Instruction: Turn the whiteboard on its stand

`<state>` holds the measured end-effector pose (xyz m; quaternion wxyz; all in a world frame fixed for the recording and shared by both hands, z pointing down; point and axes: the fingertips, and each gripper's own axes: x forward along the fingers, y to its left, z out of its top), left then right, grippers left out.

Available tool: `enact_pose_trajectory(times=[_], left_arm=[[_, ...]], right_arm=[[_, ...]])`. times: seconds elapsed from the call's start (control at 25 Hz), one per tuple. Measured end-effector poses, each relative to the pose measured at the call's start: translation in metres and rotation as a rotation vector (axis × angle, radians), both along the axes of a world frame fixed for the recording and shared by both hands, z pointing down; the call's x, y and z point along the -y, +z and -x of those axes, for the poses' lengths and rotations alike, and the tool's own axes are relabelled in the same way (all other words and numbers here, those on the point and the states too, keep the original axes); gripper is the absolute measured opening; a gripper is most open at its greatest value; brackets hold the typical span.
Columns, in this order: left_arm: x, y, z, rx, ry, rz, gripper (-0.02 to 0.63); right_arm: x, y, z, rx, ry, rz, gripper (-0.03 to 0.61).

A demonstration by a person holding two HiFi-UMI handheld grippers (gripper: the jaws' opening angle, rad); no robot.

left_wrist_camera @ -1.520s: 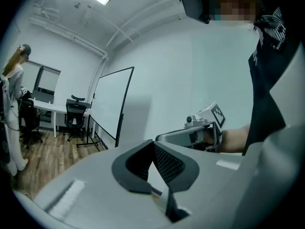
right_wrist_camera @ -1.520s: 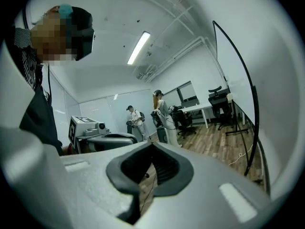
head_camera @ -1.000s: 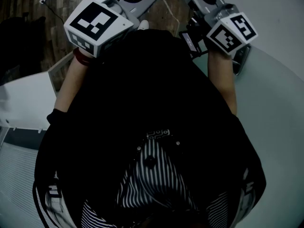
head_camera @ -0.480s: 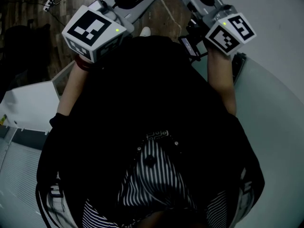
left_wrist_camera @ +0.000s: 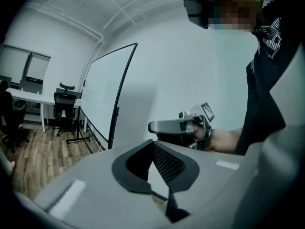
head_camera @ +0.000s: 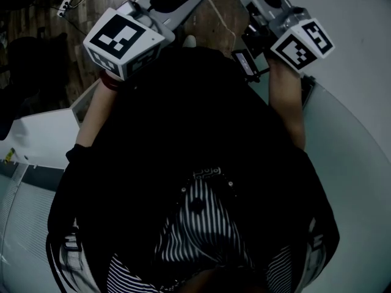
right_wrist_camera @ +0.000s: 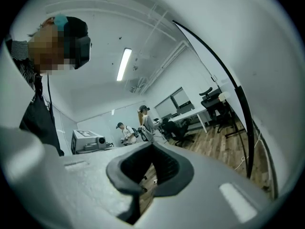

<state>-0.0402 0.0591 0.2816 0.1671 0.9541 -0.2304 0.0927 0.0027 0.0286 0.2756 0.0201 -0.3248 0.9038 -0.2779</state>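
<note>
Jaws on the left gripper (left_wrist_camera: 170, 200) and the right gripper (right_wrist_camera: 137, 204) sit pressed together, clenched on nothing; the whiteboard (left_wrist_camera: 106, 92) stands upright on its stand (left_wrist_camera: 112, 128), left of centre in the left gripper view, its black edge down the right of the right gripper view; turning it well likely means parting the jaws, gripping that frame edge firmly, and swinging slowly so the stand holds steady.

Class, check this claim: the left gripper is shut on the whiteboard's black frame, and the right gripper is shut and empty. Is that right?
Not quite. The left gripper is shut, but on nothing: the left gripper view shows the whiteboard standing apart from it, farther across the room. The right gripper is shut and empty, as stated.
</note>
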Motion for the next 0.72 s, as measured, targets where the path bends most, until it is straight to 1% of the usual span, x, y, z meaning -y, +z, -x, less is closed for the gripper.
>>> enact_pose_trajectory(times=[0.12,0.28,0.36,0.48,0.56,0.72], left_arm=[[0.000,-0.001,-0.002,-0.020,0.019,-0.021,0.002],[-0.001,-0.004,-0.007,-0.044,0.062,-0.069,0.002],[-0.003,-0.006,-0.008,-0.050,0.089,-0.078,0.002],[-0.005,-0.023,-0.007,-0.061,0.127,-0.095,0.002],[-0.004,-0.030,-0.010,-0.056,0.157,-0.118,0.002],[-0.008,-0.017,-0.017,-0.038,0.202,-0.138,0.002]], right_arm=[[-0.006,-0.001,-0.003,-0.029,0.023,-0.020,0.002],[-0.014,-0.002,-0.009,-0.006,0.076,-0.036,0.002],[-0.017,-0.005,-0.008,-0.003,0.102,-0.043,0.002],[-0.021,-0.020,-0.006,-0.033,0.130,-0.057,0.002],[-0.019,-0.026,-0.011,-0.043,0.154,-0.074,0.002],[-0.023,-0.013,-0.026,-0.034,0.213,-0.085,0.002]])
